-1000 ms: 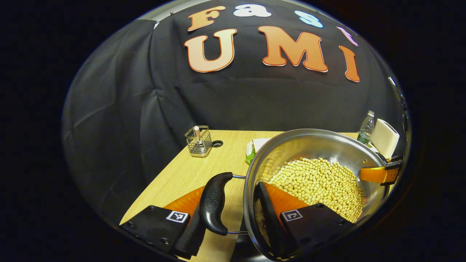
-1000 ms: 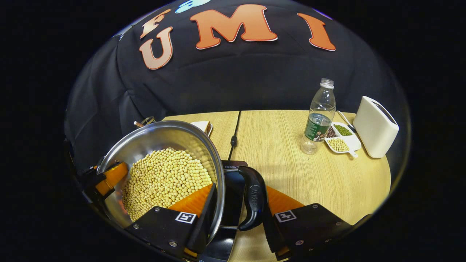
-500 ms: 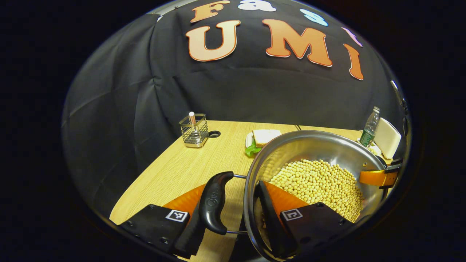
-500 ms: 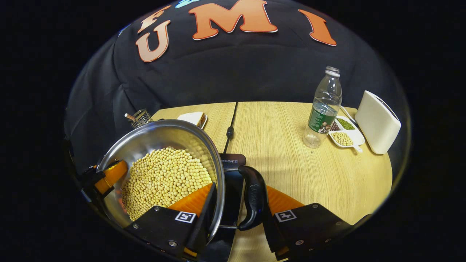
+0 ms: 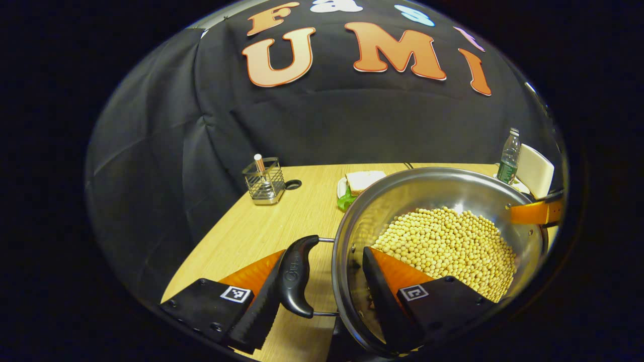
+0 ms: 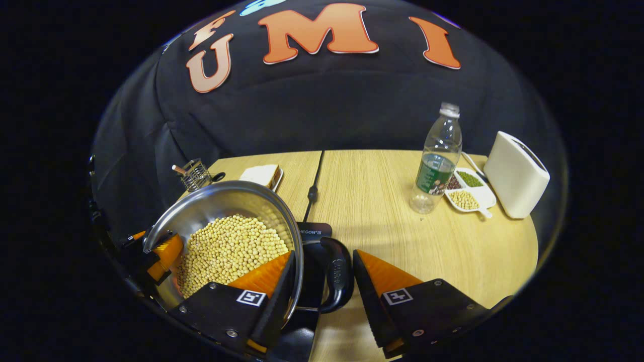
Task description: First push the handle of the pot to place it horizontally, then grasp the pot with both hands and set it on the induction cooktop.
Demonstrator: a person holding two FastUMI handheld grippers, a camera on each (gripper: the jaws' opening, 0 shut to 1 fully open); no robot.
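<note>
A steel pot (image 5: 437, 191) full of soybeans (image 5: 448, 241) rests on the black induction cooktop (image 6: 314, 234). In the left gripper view, my left gripper (image 5: 322, 251) straddles the pot's black side handle (image 5: 297, 276) and rim. One finger is outside the handle, the other inside the pot with a gap to the wall. In the right gripper view, my right gripper (image 6: 323, 253) straddles the opposite handle (image 6: 338, 279) the same way. Its outer finger stands clear of the handle. Both grippers are open.
A wire caddy (image 5: 264, 181) and a plated sandwich (image 5: 362, 181) sit behind the pot. A water bottle (image 6: 435, 161), a divided dish of beans (image 6: 468, 193) and a white toaster (image 6: 515, 176) stand at the far right. A black cable (image 6: 313, 191) runs back from the cooktop.
The pot has come down level onto the cooktop. Both grippers' fingers have spread, so gaps now show between them and the handles and rim.
</note>
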